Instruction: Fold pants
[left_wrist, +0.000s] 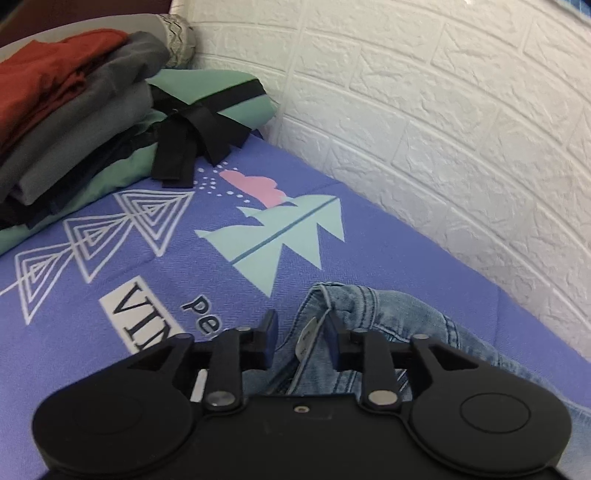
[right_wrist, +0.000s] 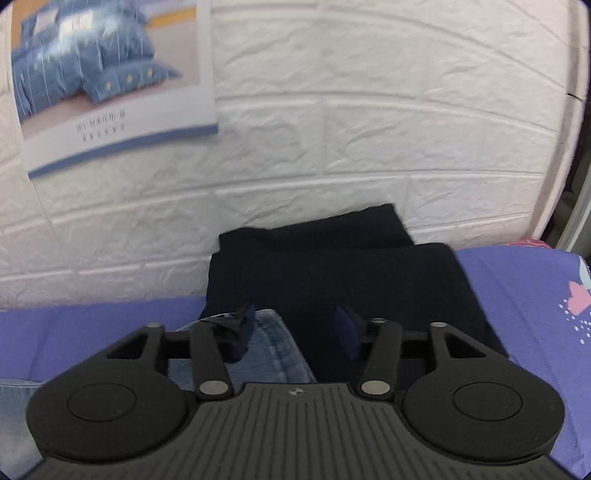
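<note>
Left gripper (left_wrist: 301, 334) jaws parted over light denim jeans (left_wrist: 354, 332), nothing gripped, right gripper (right_wrist: 295, 332) jaws spread wide, empty, above dark folded garment (right_wrist: 332, 266)

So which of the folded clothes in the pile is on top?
The red one is on top of the pile by the wall. Under it lie grey ones, then a green one with black straps at the bottom.
</note>
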